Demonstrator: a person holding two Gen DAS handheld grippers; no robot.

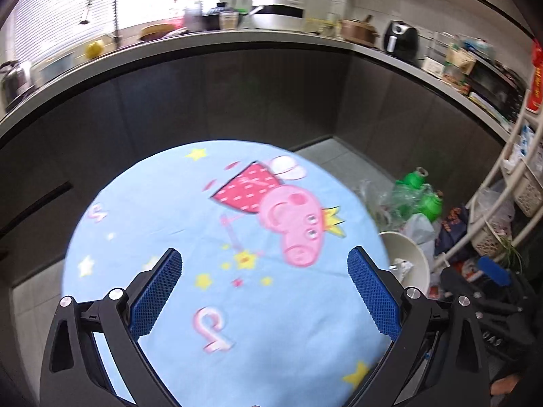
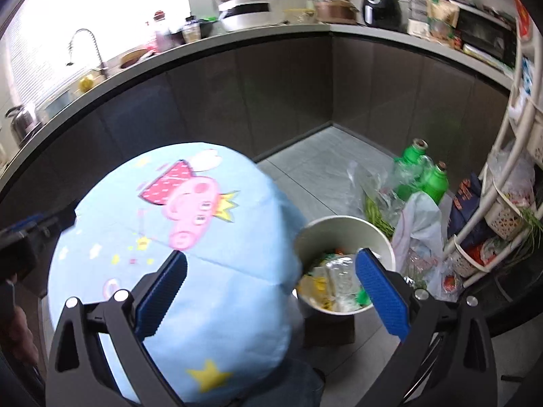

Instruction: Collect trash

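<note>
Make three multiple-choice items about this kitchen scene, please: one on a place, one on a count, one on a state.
1. Where does the white bin stand?
A. on the counter
B. on the floor beside the round table
C. in the sink

2. How many green bottles stand beyond the bin?
A. two
B. four
C. none

3. How is the right tool?
A. shut on a bottle
B. shut on the cloth
C. open, holding nothing

Answers:
1 B, the bin sits on the tiles next to the blue tablecloth.
2 A, two green bottles show there.
3 C, its blue pads stand wide apart with nothing gripped.
</note>
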